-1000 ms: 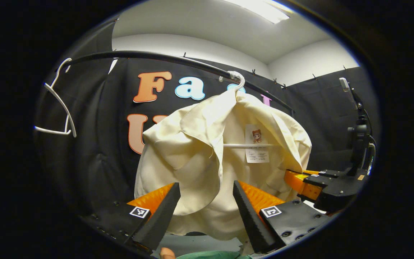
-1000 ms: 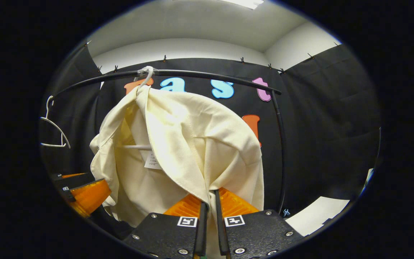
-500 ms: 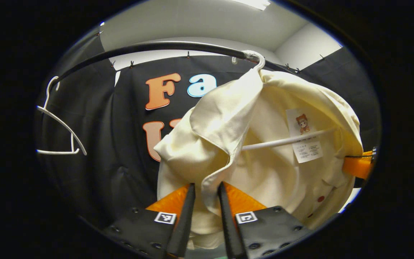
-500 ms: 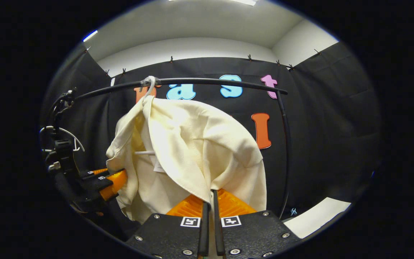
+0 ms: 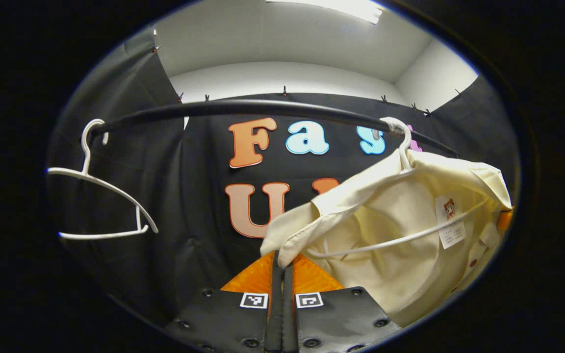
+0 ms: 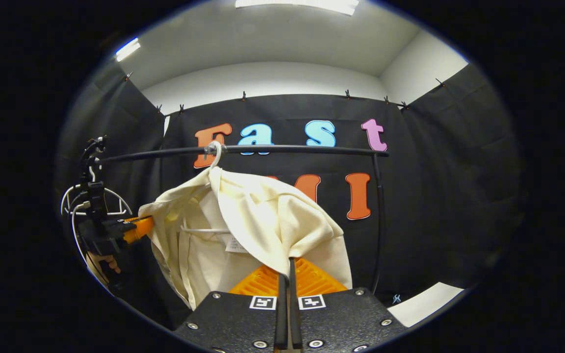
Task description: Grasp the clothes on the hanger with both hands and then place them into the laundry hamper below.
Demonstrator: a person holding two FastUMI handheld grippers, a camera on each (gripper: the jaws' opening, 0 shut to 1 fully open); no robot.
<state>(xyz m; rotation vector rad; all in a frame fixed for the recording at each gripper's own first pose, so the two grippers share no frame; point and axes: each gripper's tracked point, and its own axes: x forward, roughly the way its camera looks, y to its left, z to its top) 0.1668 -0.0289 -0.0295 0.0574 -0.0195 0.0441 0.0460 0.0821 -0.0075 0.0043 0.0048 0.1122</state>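
With both front edges of the cream cotton shirt (image 5: 400, 255) pinched, it hangs spread open on its thin white plastic hanger (image 5: 400, 238), hooked over the black metal rail (image 5: 243, 108). Left of the shirt on that rail dangles a bare white plastic hanger (image 5: 101, 196), nothing on it. The left gripper (image 5: 282, 274) has its fingers clamped together on the shirt's left hem corner, just below the rail line. The right gripper (image 6: 290, 284) likewise squeezes the shirt's right front edge, fingers nearly touching through the cloth. My read: the two grips pull the fronts apart so the shoulders can slip free of the hanger. The laundry hamper sits somewhere below; I can't say what's in it.
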